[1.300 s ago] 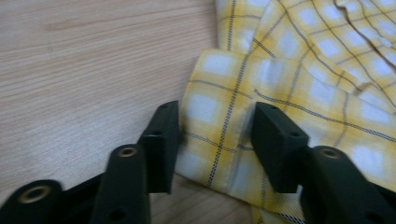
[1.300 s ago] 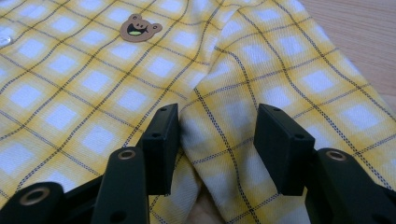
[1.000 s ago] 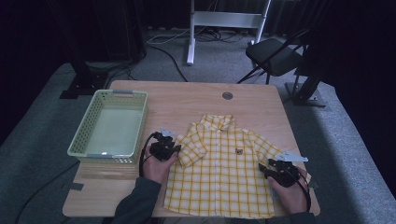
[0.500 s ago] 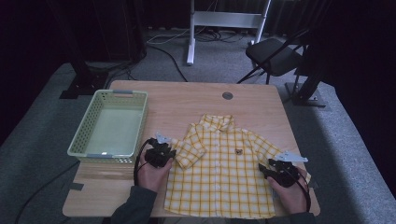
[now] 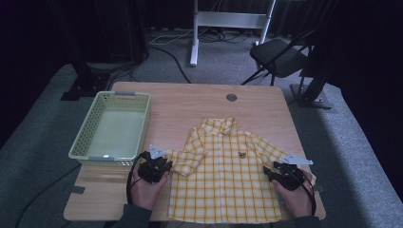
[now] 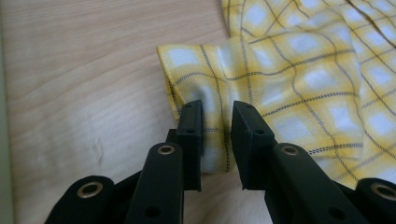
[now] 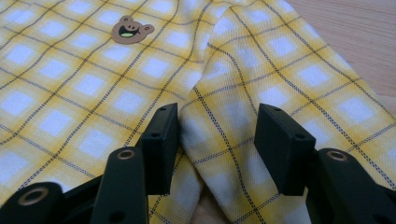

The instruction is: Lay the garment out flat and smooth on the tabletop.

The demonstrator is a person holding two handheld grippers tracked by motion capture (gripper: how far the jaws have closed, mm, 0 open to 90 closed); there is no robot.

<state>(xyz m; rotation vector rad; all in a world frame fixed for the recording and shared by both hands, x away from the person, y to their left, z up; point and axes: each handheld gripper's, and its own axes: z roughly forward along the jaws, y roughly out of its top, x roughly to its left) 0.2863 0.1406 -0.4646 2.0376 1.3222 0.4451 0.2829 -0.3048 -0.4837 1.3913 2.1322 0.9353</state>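
At the near edge of the table [image 5: 190,102], the left gripper [image 5: 156,166] has just been closing, and its jaws now pinch the cuff of the shirt's left sleeve [image 6: 205,107], a fold of cloth squeezed between the pads. At about four o'clock from the table's centre, the right gripper [image 5: 286,173] straddles the other sleeve [image 7: 261,93]: the cloth humps up between spread jaws, and the pads do not press it. The yellow checked shirt [image 5: 223,180] lies flat, front up, between the two tools, collar toward twelve o'clock, with a bear badge [image 7: 132,29] on its chest. Farther off, at ten o'clock, stands a pale green basket [image 5: 85,137].
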